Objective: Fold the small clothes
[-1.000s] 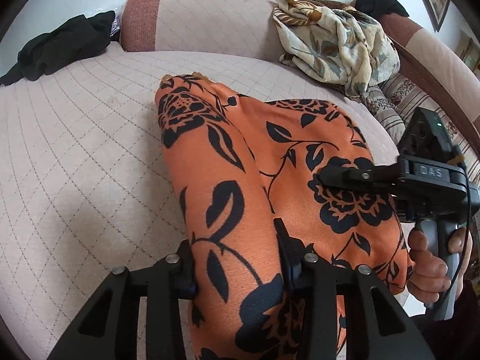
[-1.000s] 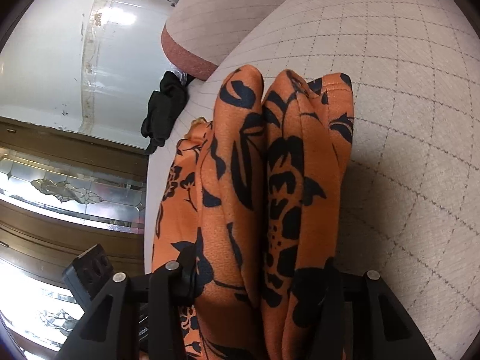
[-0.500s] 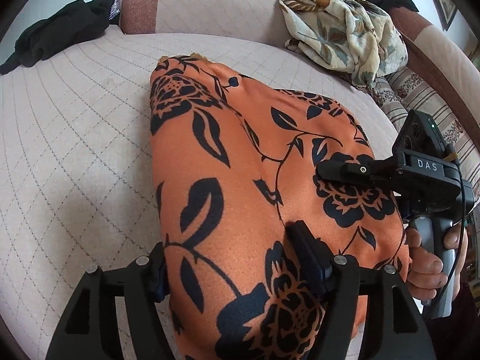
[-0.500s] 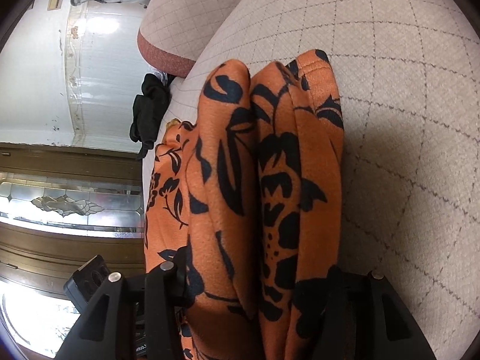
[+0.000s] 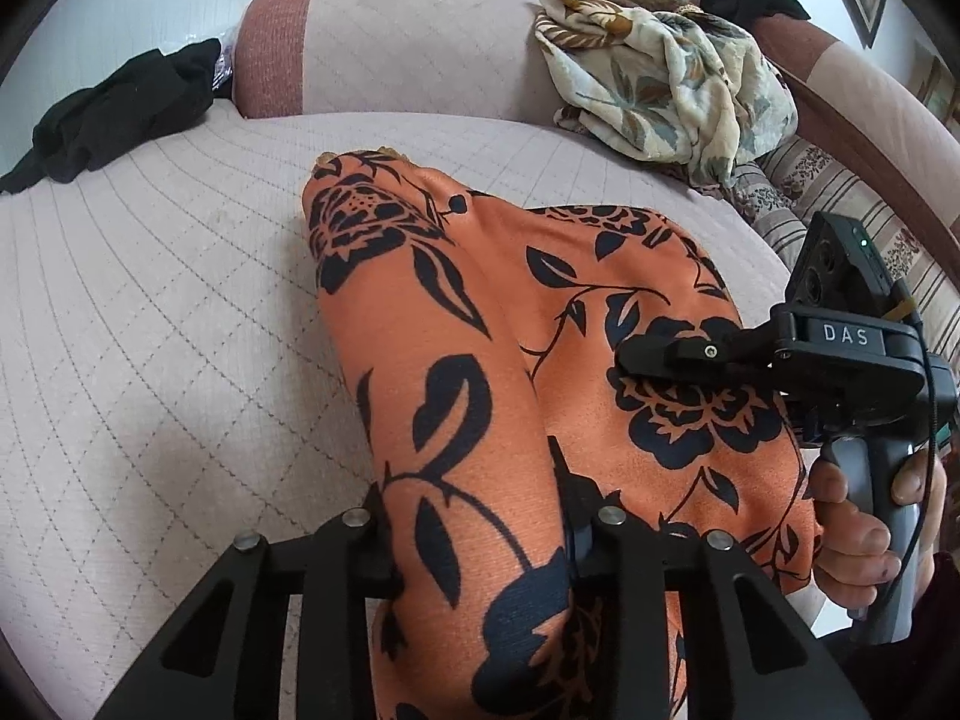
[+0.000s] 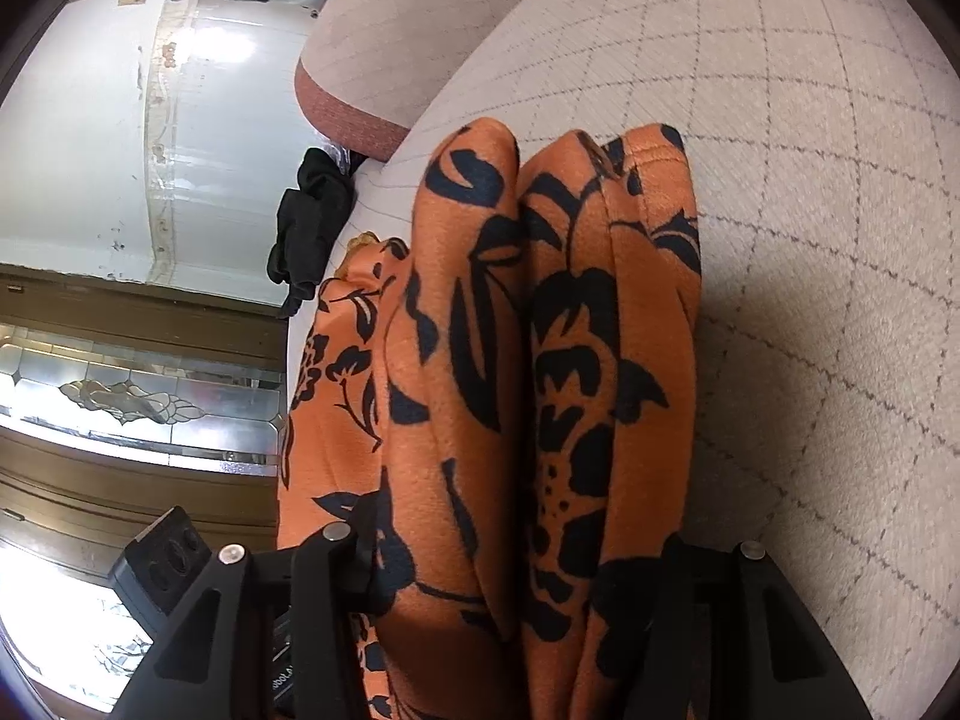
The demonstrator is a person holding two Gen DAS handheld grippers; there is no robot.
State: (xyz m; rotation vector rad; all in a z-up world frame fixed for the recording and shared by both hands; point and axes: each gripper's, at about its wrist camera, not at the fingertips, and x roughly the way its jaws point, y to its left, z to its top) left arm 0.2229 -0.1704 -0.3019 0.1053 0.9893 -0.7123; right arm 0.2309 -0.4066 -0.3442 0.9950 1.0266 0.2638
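Note:
An orange garment with black flower print lies on the quilted sofa seat. My left gripper is shut on a raised fold of it at its near edge. My right gripper is shut on a thick bunch of the same garment, which fills the space between its jaws. In the left wrist view the right gripper reaches in from the right over the cloth, held by a hand. Both sets of fingertips are buried in fabric.
A black garment lies at the seat's far left, also in the right wrist view. A crumpled cream floral cloth sits against the backrest. A striped cushion lies at right. A glass door stands beyond the sofa.
The left gripper has narrowed on the fold, as it was a second ago, after spreading wider half a second ago. The right gripper keeps its grip and barely shifts.

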